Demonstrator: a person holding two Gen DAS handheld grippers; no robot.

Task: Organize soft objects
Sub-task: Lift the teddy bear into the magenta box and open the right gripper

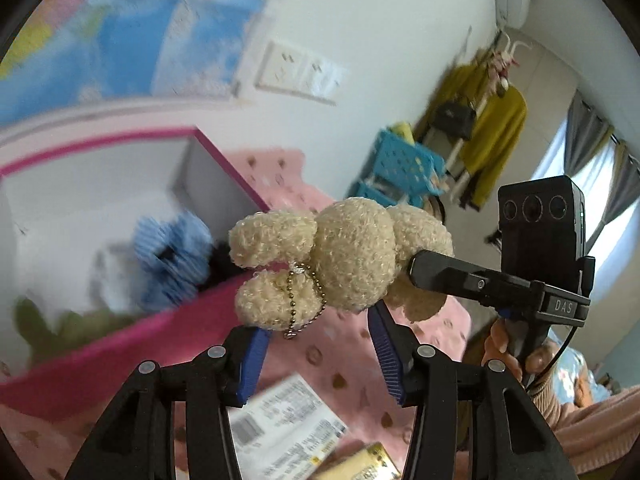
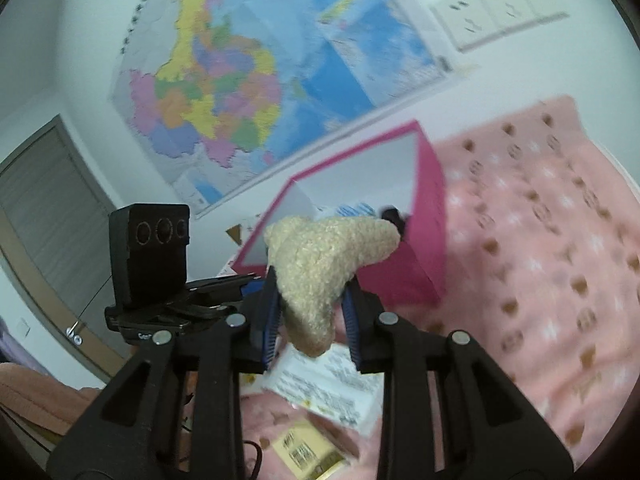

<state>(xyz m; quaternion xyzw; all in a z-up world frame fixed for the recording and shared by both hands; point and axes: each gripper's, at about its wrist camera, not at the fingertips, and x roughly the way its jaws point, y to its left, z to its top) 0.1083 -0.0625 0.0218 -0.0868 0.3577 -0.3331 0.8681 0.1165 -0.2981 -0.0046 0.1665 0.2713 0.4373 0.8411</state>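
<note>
We see a cream plush bear (image 1: 352,256) with a bead chain, gripped between the closed fingers of our right claw (image 2: 312,312). Our left claw (image 1: 320,344) gapes open just below it. Beyond both claws sits a pink box (image 2: 430,216) on a pink blanket (image 2: 540,240).

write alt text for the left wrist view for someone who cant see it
A cream curly-pile plush toy with a small ball chain is held in the air by the right gripper, just ahead of the open blue-padded left gripper. Behind it sits an open pink box with white inside on a pink patterned blanket.
</note>
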